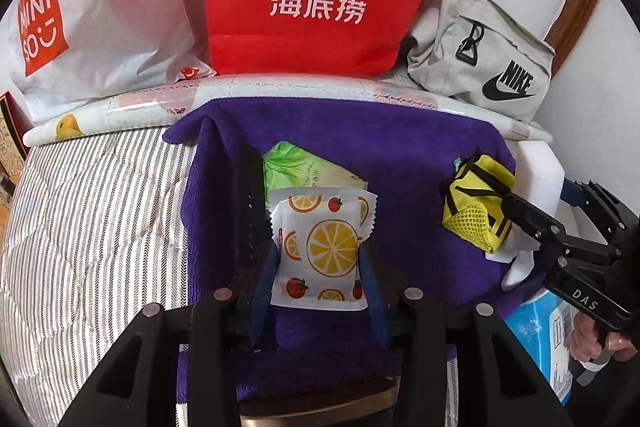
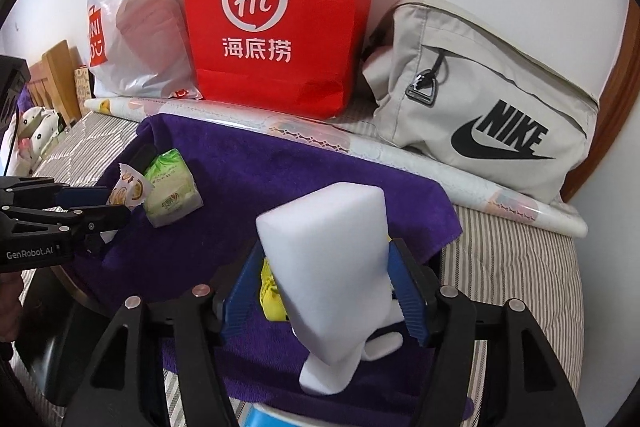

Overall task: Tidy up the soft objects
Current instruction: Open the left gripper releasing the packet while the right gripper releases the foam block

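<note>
Meanwhile left tongs (image 1: 320, 291) clamp a fruit-print packet (image 1: 322, 247), right tongs (image 2: 328, 291) a white sponge (image 2: 332, 267), over purple towel (image 2: 300, 179)

Lying across a bed (image 2: 512, 251) covered with a grey-and-white striped quilt (image 1: 100, 211). Spreading over the quilt, a purple towel (image 1: 400, 155), one corner folding up at the far left. Resting on the towel: a green tissue pack (image 2: 170, 187), tilted, and a small yellow pouch (image 1: 476, 203) near the towel's right edge. Stretching along the far side of the bed, a long roll of patterned paper (image 2: 440, 163). Standing behind the roll, against the wall: a white plastic bag (image 1: 92, 27), a red paper bag (image 2: 276, 11) and a grey sports bag (image 2: 492, 107), side by side and touching.
</note>
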